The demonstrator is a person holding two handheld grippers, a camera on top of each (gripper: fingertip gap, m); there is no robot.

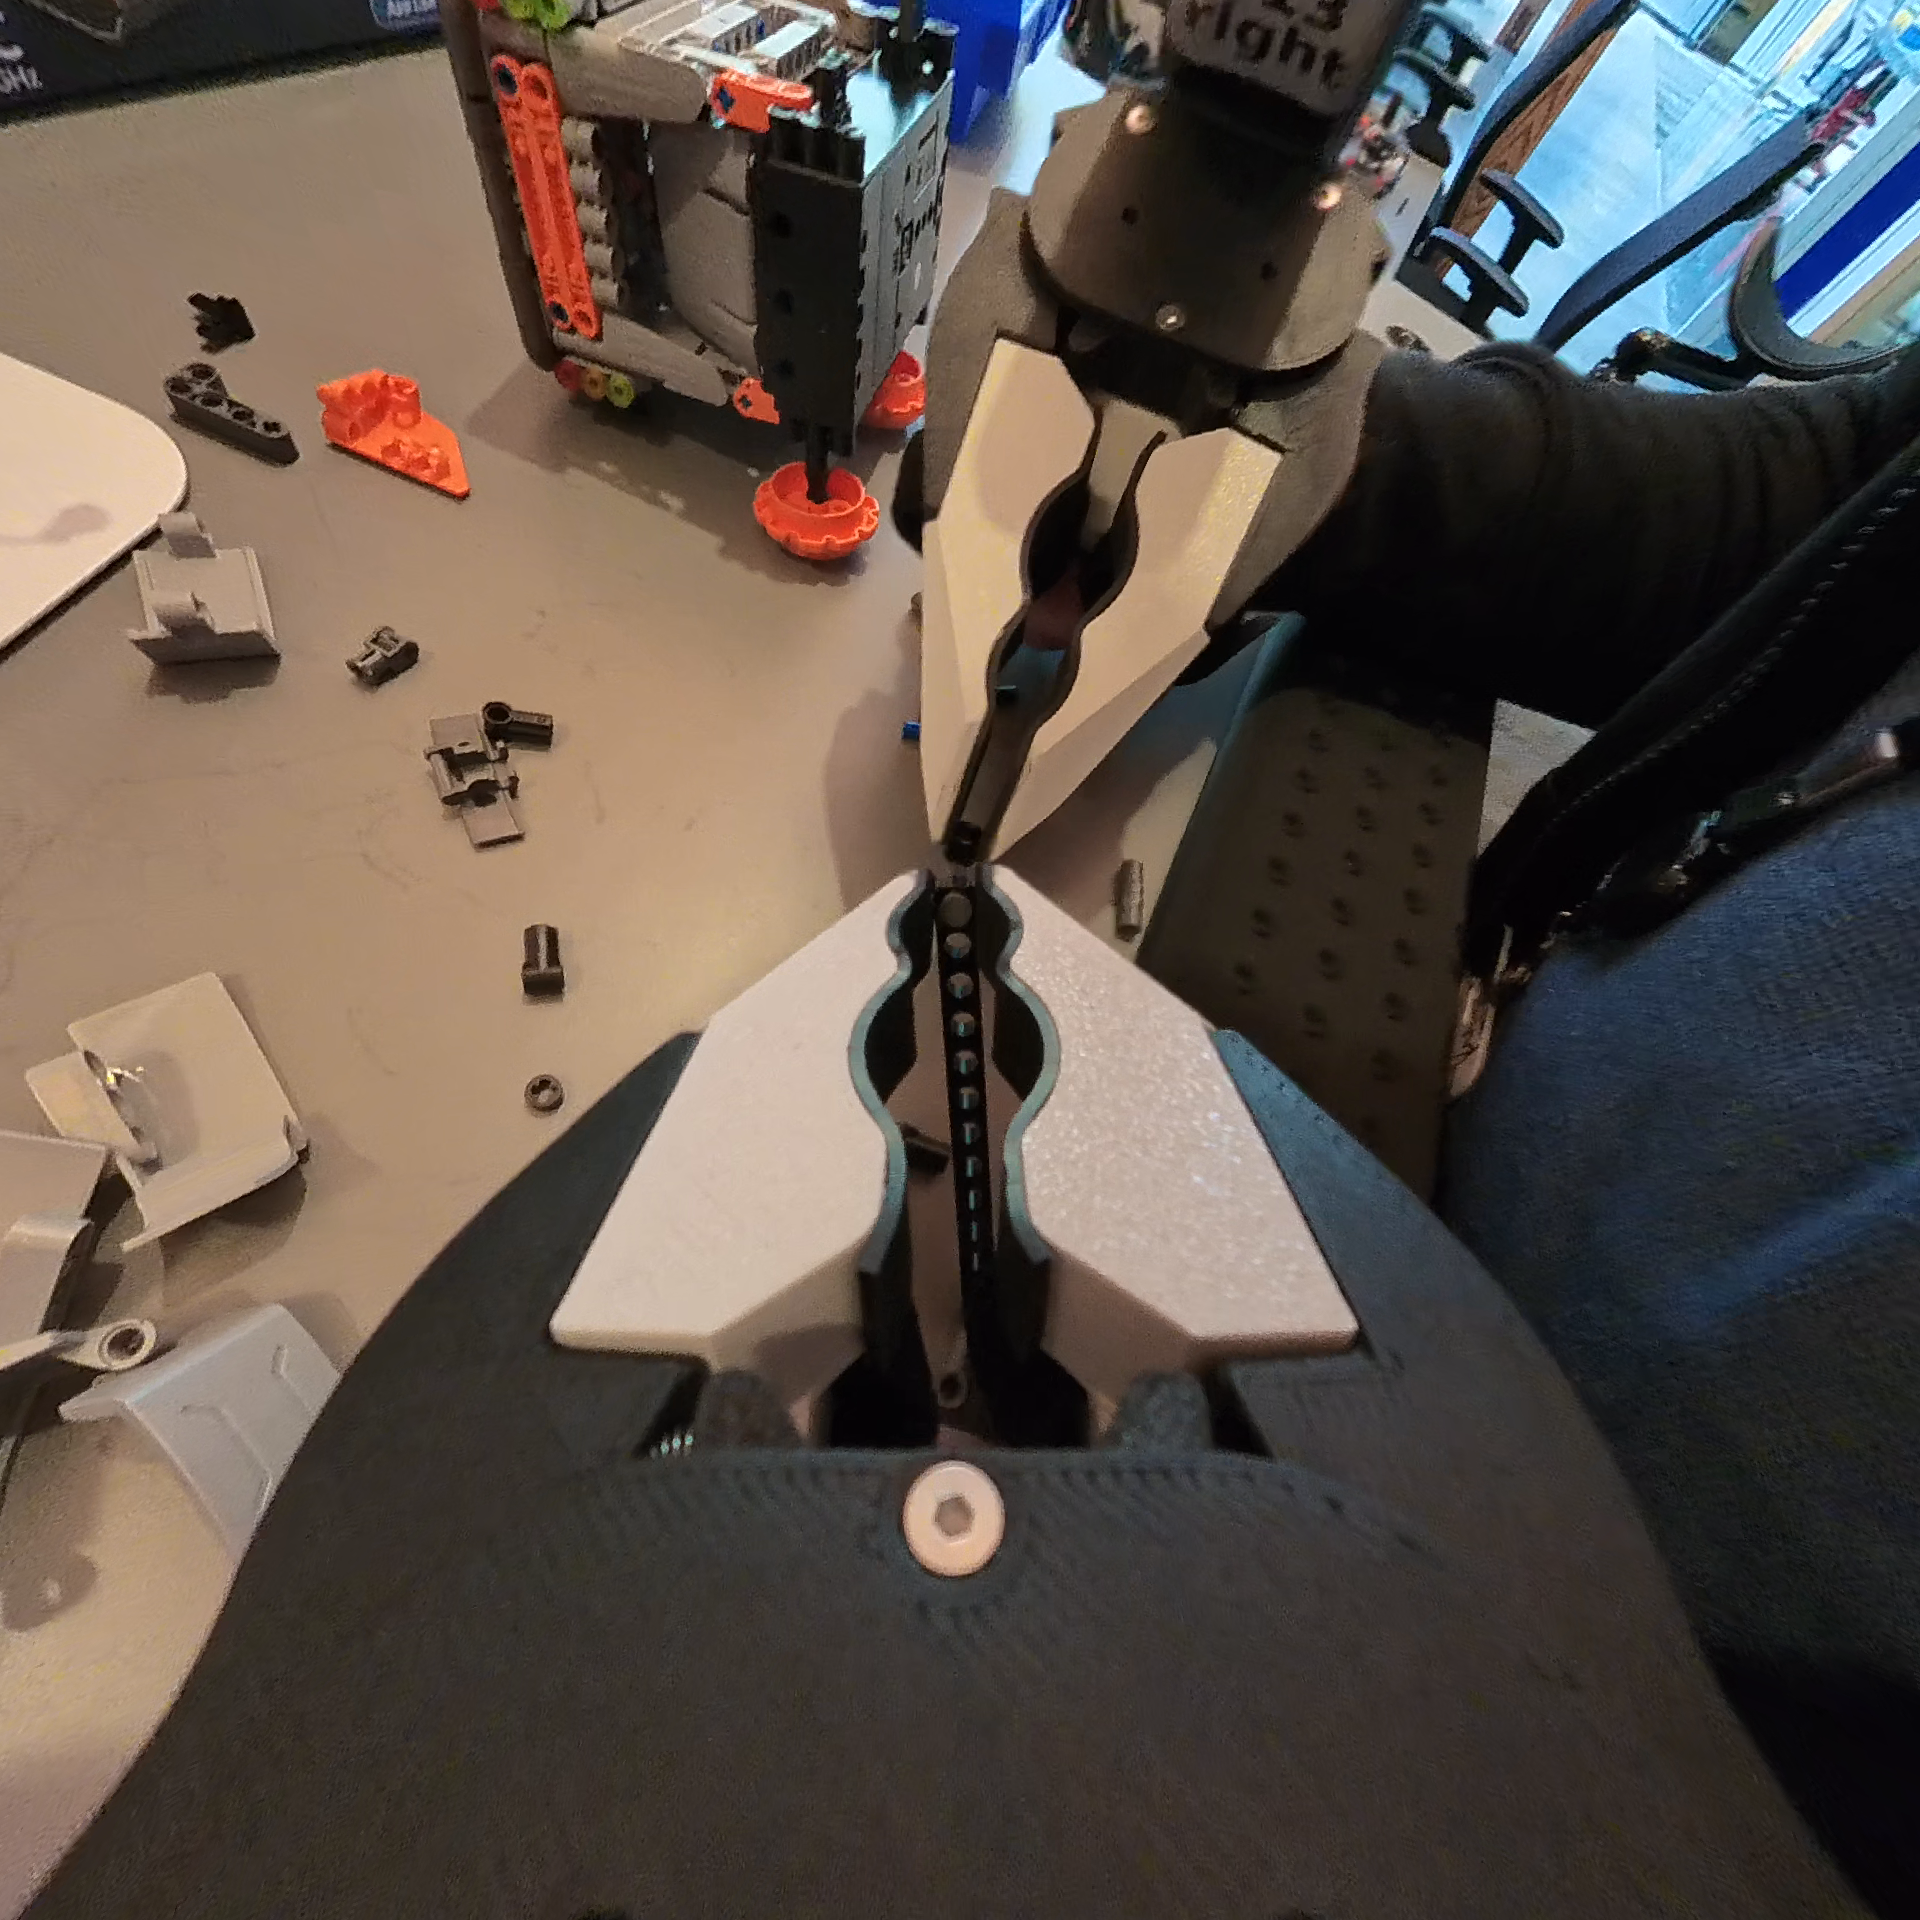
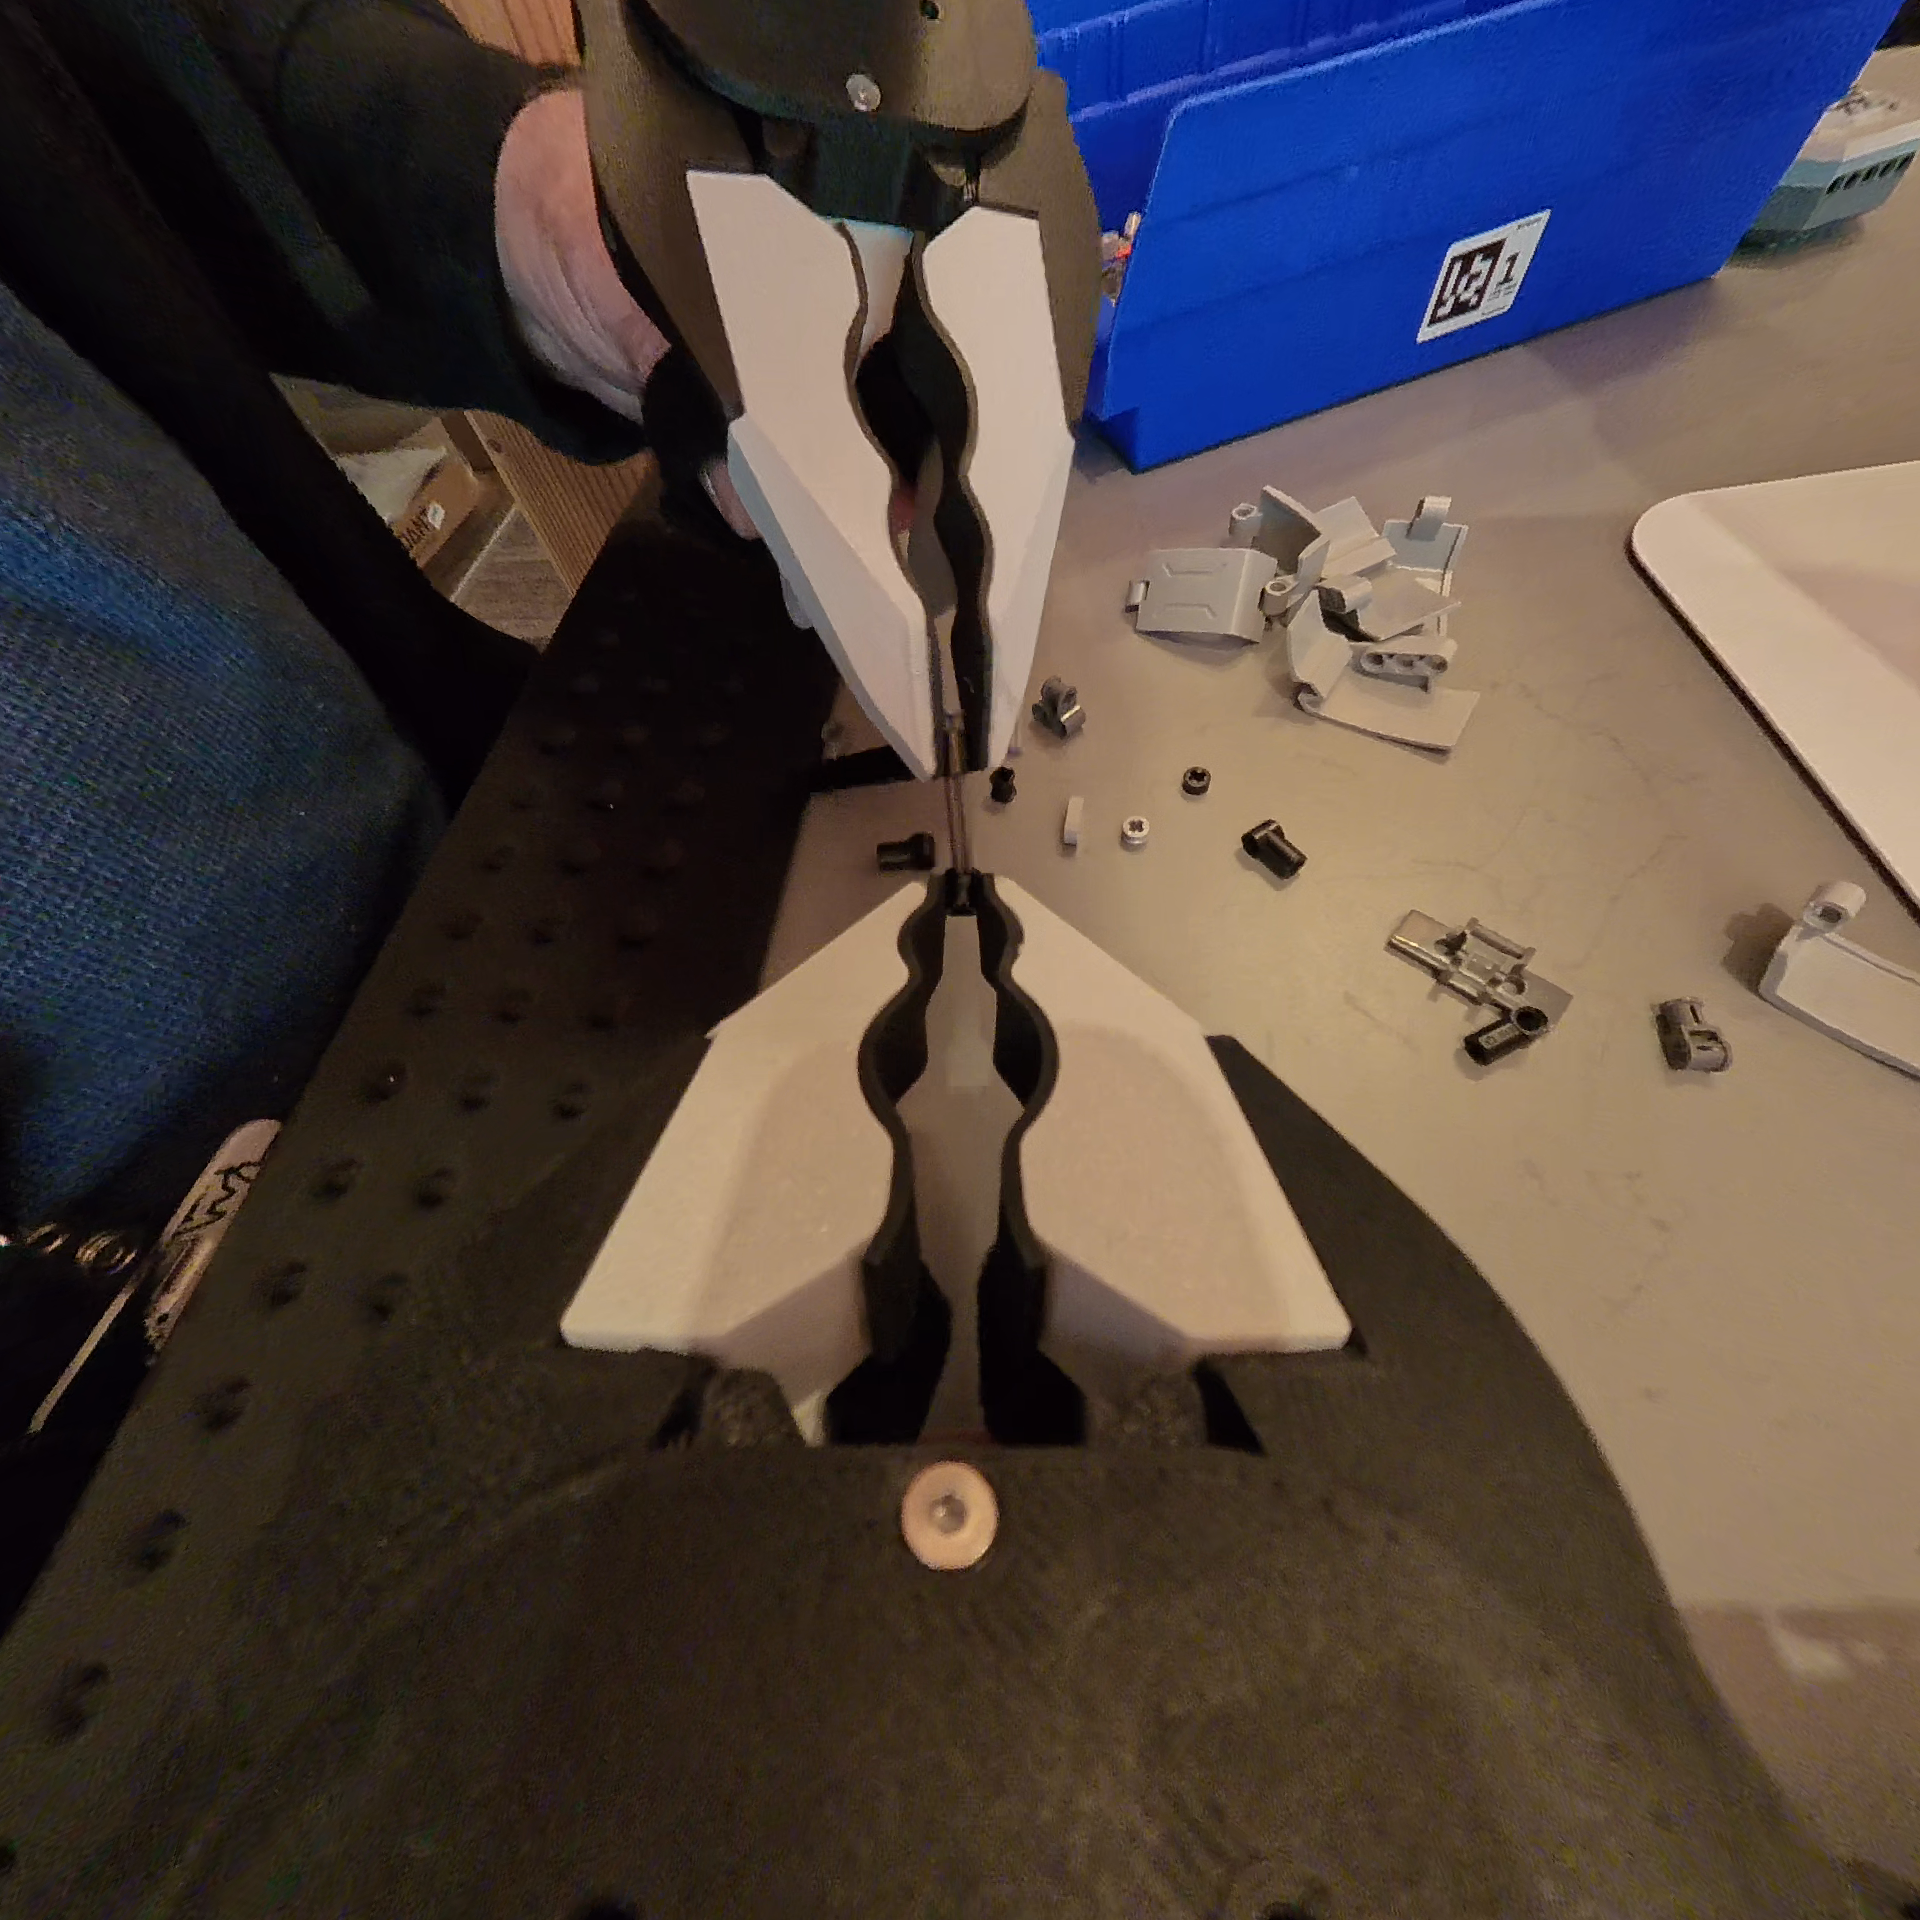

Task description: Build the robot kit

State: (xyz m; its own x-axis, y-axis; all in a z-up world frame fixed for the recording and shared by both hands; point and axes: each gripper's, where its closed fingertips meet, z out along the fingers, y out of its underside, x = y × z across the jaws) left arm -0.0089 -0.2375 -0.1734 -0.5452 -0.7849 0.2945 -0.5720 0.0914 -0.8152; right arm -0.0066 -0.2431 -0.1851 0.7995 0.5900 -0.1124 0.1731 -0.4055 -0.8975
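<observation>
Pinching a black holed beam (image 1: 961,1049) — left gripper (image 1: 958,883) fingers, right gripper (image 2: 961,888) fingers nipping a small black pin (image 2: 958,896) — grey panels (image 2: 1340,613), blue bin (image 2: 1455,208) beyond.

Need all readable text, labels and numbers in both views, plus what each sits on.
Wording not quoted here; these carry it:
White sticker on blue bin: square code, print beside it.
Right tool: raised lettering on top of its black housing.
Brick model: printed dark side panel, too blurred.
Dark box, far corner: print cut off.

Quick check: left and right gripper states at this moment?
Left gripper: shut on a long black holed beam.
Right gripper: shut on a small black piece at that beam's tip.
</observation>
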